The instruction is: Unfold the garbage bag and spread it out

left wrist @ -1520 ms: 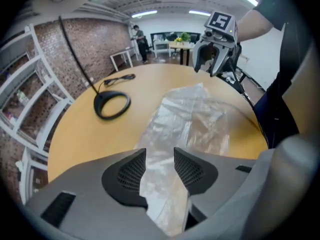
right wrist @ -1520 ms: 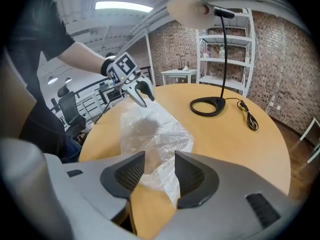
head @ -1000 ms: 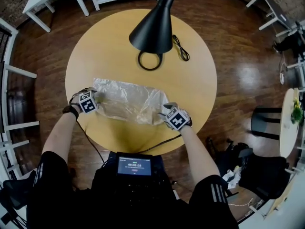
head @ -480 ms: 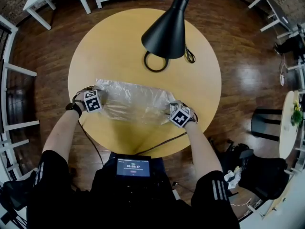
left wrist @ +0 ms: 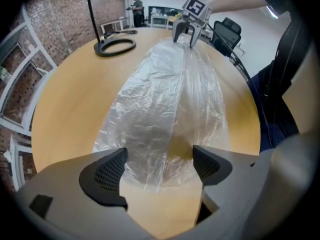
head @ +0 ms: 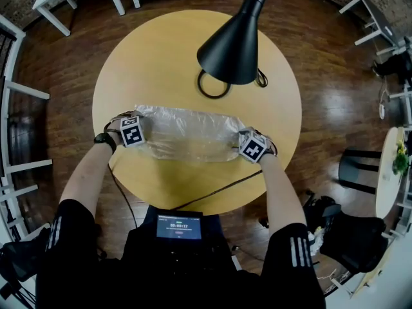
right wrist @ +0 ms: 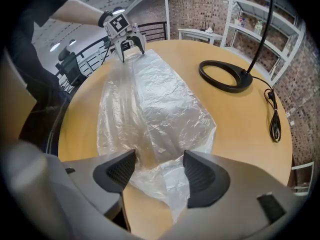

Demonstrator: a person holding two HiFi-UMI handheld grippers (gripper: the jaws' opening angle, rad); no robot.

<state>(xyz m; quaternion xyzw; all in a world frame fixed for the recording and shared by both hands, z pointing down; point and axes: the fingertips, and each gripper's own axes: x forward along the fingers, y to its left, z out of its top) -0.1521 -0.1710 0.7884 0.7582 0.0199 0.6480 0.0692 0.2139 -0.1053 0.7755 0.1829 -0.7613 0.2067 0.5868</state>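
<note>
A clear, crinkled garbage bag [head: 190,134] lies stretched flat across the round yellow table [head: 161,50], between my two grippers. My left gripper [head: 143,134] is at the bag's left end. Its jaws are opening, and the bag's edge [left wrist: 160,134] lies loose between the pads [left wrist: 103,176] without being pinched. My right gripper [head: 241,145] is at the bag's right end, its jaws also opening. The bag's bunched end [right wrist: 160,134] lies between its fingers [right wrist: 202,176] and is not pressed. Each gripper view shows the other gripper at the bag's far end: the right gripper [left wrist: 186,31] and the left gripper [right wrist: 129,45].
A black lamp shade [head: 232,47] hangs over the table's far side, with its ring base [head: 214,85] and cord [right wrist: 274,116] beyond the bag. A cable [head: 212,190] crosses the table's near edge to a screen unit [head: 180,225] at my waist. White furniture and chairs ring the table.
Both grippers have moved apart and a little farther onto the table. The bag, crumpled and slack before, now lies longer and flatter between them.
</note>
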